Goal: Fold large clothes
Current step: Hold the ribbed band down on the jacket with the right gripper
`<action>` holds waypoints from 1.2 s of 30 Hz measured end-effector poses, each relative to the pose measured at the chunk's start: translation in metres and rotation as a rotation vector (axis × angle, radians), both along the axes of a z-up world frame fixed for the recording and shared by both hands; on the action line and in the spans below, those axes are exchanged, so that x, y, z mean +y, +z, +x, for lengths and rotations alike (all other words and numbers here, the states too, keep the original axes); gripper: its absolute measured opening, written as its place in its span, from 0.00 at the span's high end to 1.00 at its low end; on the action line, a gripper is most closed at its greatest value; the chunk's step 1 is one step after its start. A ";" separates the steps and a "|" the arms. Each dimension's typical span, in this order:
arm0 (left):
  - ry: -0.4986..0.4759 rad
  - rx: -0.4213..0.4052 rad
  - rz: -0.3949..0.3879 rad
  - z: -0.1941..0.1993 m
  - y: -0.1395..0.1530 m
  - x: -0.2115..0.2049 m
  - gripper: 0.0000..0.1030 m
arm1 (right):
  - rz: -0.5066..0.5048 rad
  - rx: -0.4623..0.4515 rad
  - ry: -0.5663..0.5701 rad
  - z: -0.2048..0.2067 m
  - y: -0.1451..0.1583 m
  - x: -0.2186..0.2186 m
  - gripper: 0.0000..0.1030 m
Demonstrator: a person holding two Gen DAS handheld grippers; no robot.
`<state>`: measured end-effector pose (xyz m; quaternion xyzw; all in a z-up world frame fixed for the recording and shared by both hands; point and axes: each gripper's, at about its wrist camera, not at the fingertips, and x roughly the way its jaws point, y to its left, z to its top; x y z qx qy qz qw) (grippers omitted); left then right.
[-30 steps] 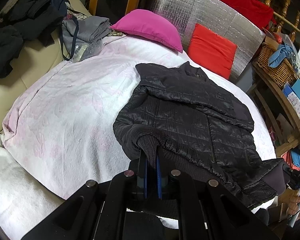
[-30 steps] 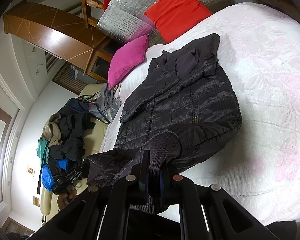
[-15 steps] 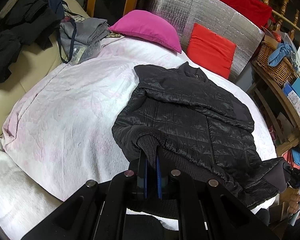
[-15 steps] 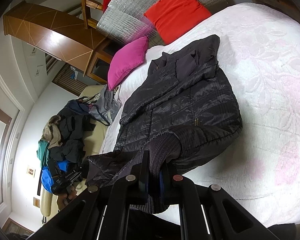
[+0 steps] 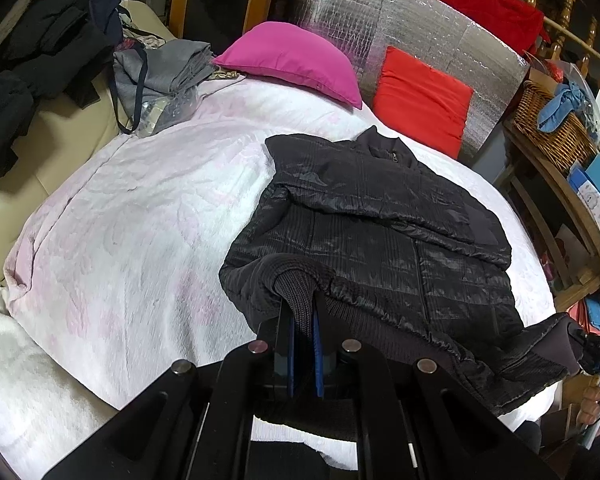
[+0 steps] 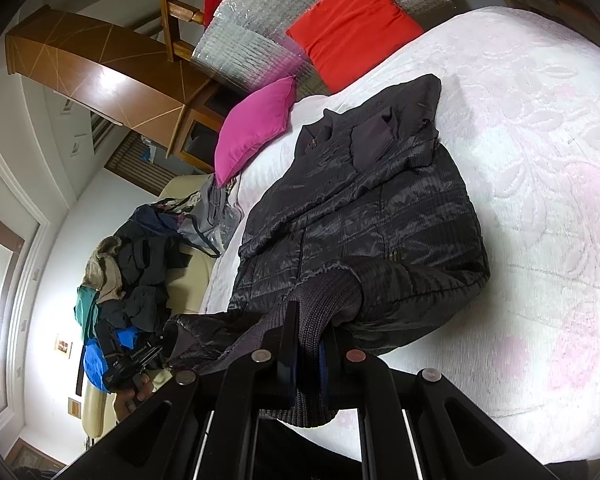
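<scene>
A black quilted jacket (image 5: 380,220) lies front up on the white and pink bedspread (image 5: 140,220), collar toward the pillows, with a sleeve folded across its chest. My left gripper (image 5: 302,312) is shut on the ribbed knit hem at the jacket's left bottom corner. In the right wrist view the same jacket (image 6: 360,208) runs away from my right gripper (image 6: 308,328), which is shut on the ribbed hem at the other bottom corner. Each gripper shows in the other's view: the right one (image 5: 592,350) at the far right, the left one (image 6: 140,356) at the lower left, a hand below each.
A pink pillow (image 5: 296,60) and a red cushion (image 5: 420,100) lean on a silver panel (image 5: 380,28) at the bed's head. Grey folded clothes (image 5: 164,68) and a dark clothes pile (image 5: 40,48) sit far left. A wooden shelf with a wicker basket (image 5: 552,124) stands right.
</scene>
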<state>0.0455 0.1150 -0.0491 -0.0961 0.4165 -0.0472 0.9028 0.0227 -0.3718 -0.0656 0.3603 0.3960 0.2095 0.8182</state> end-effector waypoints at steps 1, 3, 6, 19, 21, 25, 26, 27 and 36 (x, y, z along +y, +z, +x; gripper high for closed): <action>-0.001 -0.002 0.002 0.001 0.000 0.000 0.93 | 0.002 -0.001 -0.001 0.001 0.000 0.000 0.92; 0.000 -0.001 0.003 0.002 -0.001 -0.001 0.93 | 0.005 -0.003 -0.002 0.002 -0.001 0.000 0.92; 0.003 0.002 0.003 0.006 -0.003 -0.001 0.93 | 0.005 -0.004 -0.003 0.003 -0.001 -0.001 0.92; -0.022 -0.021 -0.010 0.020 0.010 -0.001 0.93 | -0.014 -0.024 -0.022 0.015 0.011 -0.003 0.93; -0.027 -0.027 -0.022 0.026 0.014 -0.002 0.93 | -0.021 -0.035 -0.023 0.018 0.017 -0.003 0.93; -0.028 -0.044 -0.029 0.042 0.023 -0.003 0.93 | -0.029 -0.062 -0.029 0.030 0.031 -0.005 0.93; -0.026 -0.050 -0.029 0.046 0.026 -0.004 0.93 | -0.030 -0.069 -0.032 0.033 0.034 -0.004 0.93; -0.025 -0.054 -0.028 0.048 0.028 -0.004 0.93 | -0.029 -0.077 -0.035 0.035 0.037 -0.005 0.93; -0.026 -0.067 -0.031 0.048 0.033 -0.002 0.93 | -0.020 -0.092 -0.046 0.037 0.042 -0.006 0.93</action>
